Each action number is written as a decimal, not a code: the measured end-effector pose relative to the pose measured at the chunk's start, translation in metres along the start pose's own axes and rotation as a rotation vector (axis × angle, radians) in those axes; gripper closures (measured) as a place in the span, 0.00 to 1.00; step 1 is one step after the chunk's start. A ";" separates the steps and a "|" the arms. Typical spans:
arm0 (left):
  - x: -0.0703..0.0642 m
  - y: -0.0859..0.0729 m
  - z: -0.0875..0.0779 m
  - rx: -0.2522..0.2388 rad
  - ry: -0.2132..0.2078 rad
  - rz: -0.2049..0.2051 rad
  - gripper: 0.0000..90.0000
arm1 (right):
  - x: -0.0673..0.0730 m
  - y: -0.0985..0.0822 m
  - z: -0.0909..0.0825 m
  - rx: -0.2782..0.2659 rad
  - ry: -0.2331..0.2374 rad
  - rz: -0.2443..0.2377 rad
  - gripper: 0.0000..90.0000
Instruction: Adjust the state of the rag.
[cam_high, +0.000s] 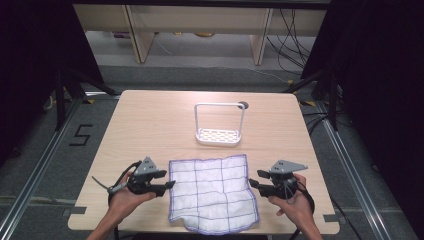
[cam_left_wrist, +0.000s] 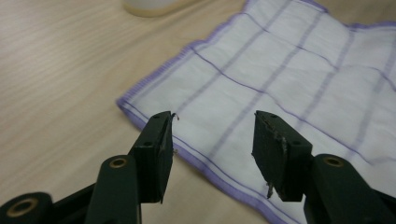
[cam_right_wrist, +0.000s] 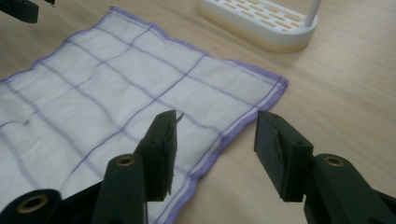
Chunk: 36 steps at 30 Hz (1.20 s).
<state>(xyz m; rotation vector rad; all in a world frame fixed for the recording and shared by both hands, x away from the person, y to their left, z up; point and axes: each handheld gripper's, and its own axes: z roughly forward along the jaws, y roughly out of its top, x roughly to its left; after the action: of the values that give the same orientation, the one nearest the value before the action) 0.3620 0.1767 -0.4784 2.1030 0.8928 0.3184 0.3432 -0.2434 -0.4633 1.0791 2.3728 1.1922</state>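
A white cloth with purple grid lines and purple hem lies spread flat on the wooden table, its near edge reaching the table's front. My left gripper hovers at the cloth's left edge, open, jaws pointing right. My right gripper sits at the cloth's right edge, open, jaws pointing left. In the left gripper view the open gripper stands over the cloth's hem with nothing pinched. In the right gripper view the gripper straddles the cloth's edge, pads apart from it.
A white rack with a slotted base and a tall wire loop stands just beyond the cloth, its base close to the cloth's far right corner. A dark round hole sits in the table behind it.
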 end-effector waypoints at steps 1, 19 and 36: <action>0.005 0.003 0.005 0.003 0.014 -0.003 0.53 | -0.006 0.005 0.007 0.009 -0.006 0.004 0.55; 0.039 0.016 0.045 0.075 0.088 -0.014 0.51 | -0.052 0.043 0.088 0.163 -0.062 0.004 0.54; 0.038 0.015 0.062 0.105 0.073 0.047 0.70 | -0.052 0.045 0.109 0.189 -0.083 0.009 0.54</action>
<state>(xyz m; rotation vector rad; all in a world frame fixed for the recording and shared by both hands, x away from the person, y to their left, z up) 0.4274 0.1602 -0.5096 2.2244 0.9213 0.3823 0.4597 -0.2011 -0.5006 1.1740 2.4563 0.9208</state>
